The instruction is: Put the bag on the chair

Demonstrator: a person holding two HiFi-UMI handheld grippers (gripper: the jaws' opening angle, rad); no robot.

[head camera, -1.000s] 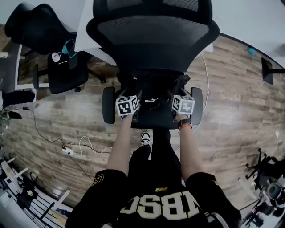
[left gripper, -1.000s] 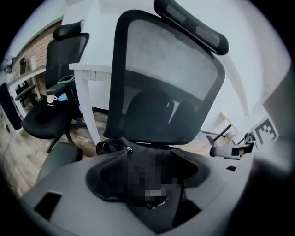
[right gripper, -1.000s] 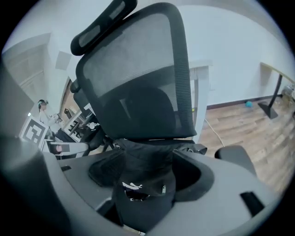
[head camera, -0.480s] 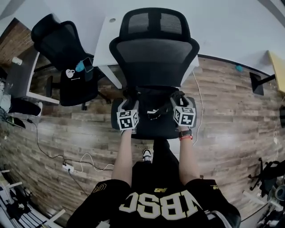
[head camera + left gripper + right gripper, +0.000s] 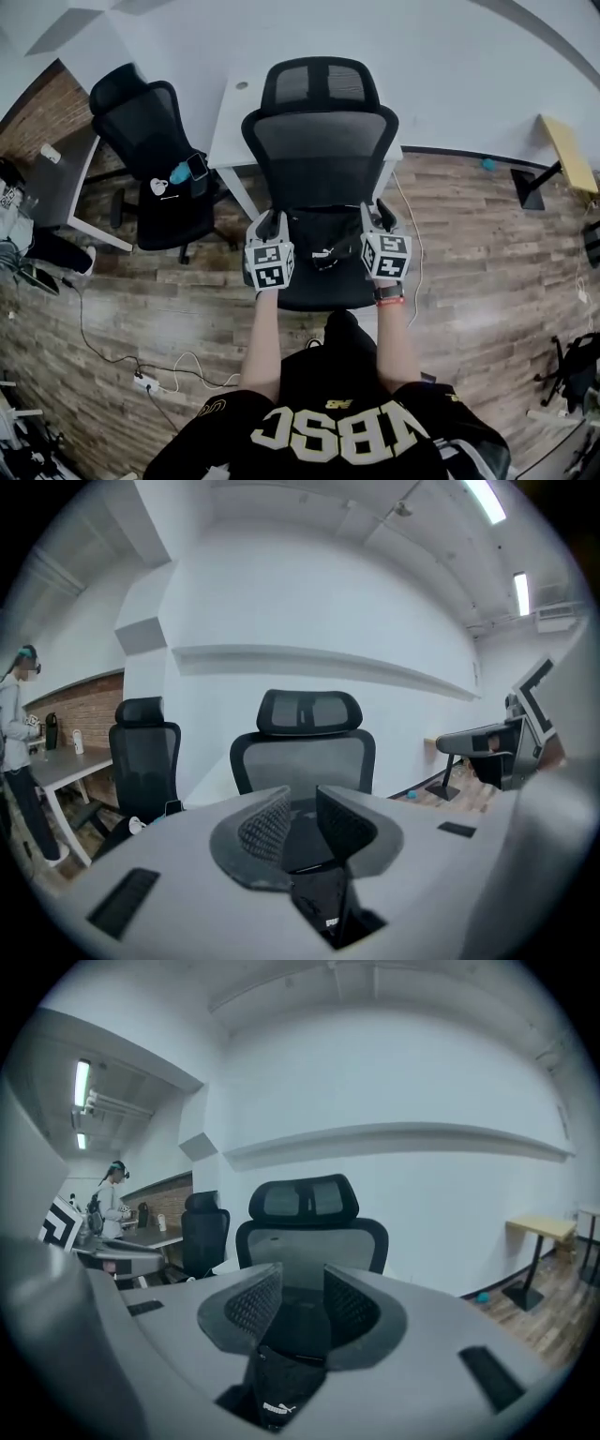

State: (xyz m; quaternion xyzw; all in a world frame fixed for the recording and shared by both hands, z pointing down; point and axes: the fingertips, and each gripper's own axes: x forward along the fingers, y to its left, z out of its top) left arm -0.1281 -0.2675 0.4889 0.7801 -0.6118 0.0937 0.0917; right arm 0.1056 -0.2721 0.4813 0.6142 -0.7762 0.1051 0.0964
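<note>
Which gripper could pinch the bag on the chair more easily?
Right, probably. Both grippers flank the bag on the chair, jaws closing. The right gripper has bag fabric low between its jaws; the left gripper has it more off-centre.

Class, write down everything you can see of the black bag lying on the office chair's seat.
The bag is black, soft-looking fabric with a small white logo, slumped low across the seat of the mesh-backed chair, near its backrest. The left hand-held gripper and right hand-held gripper stand at its two ends, jaws closing; each gripper's view shows black fabric low between the pads, which stand apart. Straps cannot be made out.
</note>
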